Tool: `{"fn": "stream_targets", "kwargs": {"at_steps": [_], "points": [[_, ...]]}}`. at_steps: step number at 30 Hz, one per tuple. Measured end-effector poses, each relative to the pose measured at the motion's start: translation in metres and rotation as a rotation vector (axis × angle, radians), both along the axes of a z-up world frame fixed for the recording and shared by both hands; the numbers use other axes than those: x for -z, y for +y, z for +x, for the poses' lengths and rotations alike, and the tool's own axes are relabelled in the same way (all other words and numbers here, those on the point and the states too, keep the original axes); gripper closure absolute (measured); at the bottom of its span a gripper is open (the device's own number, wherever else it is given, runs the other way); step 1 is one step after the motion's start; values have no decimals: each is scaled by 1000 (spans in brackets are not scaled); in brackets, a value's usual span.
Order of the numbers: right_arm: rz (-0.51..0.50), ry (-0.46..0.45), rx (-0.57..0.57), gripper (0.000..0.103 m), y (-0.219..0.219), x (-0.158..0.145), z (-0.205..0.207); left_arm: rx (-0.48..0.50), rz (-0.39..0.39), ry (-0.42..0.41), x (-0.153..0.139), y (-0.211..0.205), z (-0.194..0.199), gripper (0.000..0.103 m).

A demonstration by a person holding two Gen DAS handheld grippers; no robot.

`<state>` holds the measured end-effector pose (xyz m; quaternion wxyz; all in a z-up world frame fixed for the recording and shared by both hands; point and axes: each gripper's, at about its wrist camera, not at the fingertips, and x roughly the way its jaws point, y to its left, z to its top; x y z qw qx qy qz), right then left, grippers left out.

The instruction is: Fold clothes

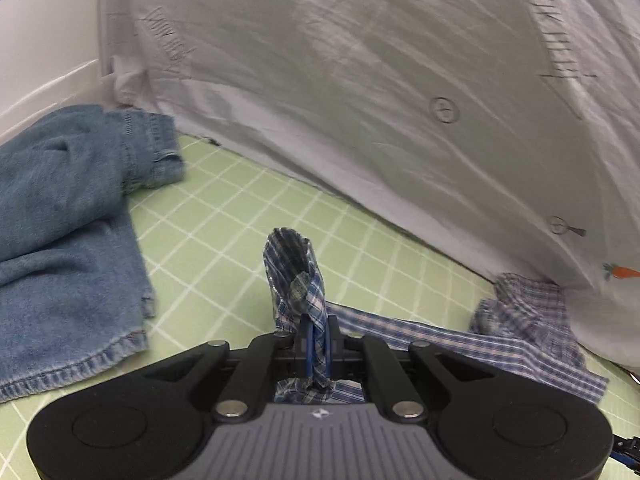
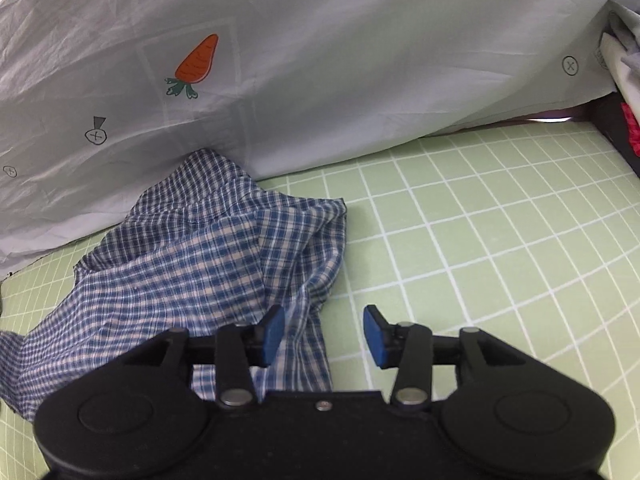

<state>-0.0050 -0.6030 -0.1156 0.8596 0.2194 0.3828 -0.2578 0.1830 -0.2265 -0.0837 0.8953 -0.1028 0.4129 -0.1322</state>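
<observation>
Between my left gripper's (image 1: 316, 340) clamped fingers sits a thin, crumpled checked shirt (image 1: 294, 276); my right gripper (image 2: 324, 336) hangs apart over its edge.

denim garment (image 1: 60, 248) cut off at left edge, red cloth (image 2: 631, 128) — barely showing at right edge

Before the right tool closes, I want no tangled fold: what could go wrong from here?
1. The left tool is shut on a small bunched bit of the plaid garment; a hard pull may slip it free.
2. The right tool is open, with cloth beside only one finger; closing may catch just an edge, or green mat.
3. The plaid's far end lies against the white sheet, and could drag it along.
</observation>
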Motion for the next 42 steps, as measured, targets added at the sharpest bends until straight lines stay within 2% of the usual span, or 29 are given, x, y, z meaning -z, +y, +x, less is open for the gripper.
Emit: {"fn": "stream_targets", "kwargs": {"at_steps": [1,5,7,9,10,11,12,13,17,20,25,29,30,31,32,34,35,36,38,39,42], "points": [[-8,10,4,45,3,-1,-8,41,-24,3,-4,-11,-7,97],[-31,23,4,34,15,-2,-43,231,-103,35,-12,-57,-49,97],[-35,23,11,25,21,-1,-60,265,-89,69,-7,-69,-65,97],[-45,25,26,18,27,-2,-74,299,-75,103,-2,-81,-80,91],[-48,24,32,12,30,-2,-80,316,-68,121,1,-87,-87,78],[-48,22,36,8,33,-2,-85,333,-61,138,3,-93,-95,54],[-49,17,34,0,36,-2,-88,350,-54,155,6,-99,-102,41],[-50,10,22,0,40,-2,-89,367,-47,172,8,-105,-110,26],[-61,-13,-50,0,55,-6,-74,309,38,169,9,-96,-107,19],[-82,-42,-103,0,68,-12,-51,273,78,183,14,-87,-98,18],[-32,-130,-185,0,84,-22,-9,213,146,205,24,-71,-84,15],[13,-114,-267,0,93,-22,23,182,187,228,33,-62,-75,15],[26,-106,-286,3,96,-19,27,182,191,237,36,-62,-75,15],[39,-98,-306,13,98,-17,32,183,195,245,39,-62,-74,15],[52,-90,-325,19,101,-14,37,184,199,252,41,-63,-73,15],[82,-78,-352,43,105,-9,42,191,210,254,43,-66,-72,15],[98,-81,-360,52,107,-8,42,194,212,253,44,-67,-72,15],[115,-92,-380,67,109,-7,42,197,214,251,43,-68,-72,15],[118,-115,-400,83,112,-12,36,198,215,239,38,-70,-73,15],[116,-126,-407,98,114,-16,32,198,215,229,34,-71,-75,15],[111,-160,-416,100,119,-28,19,202,210,179,16,-70,-88,15]]}}
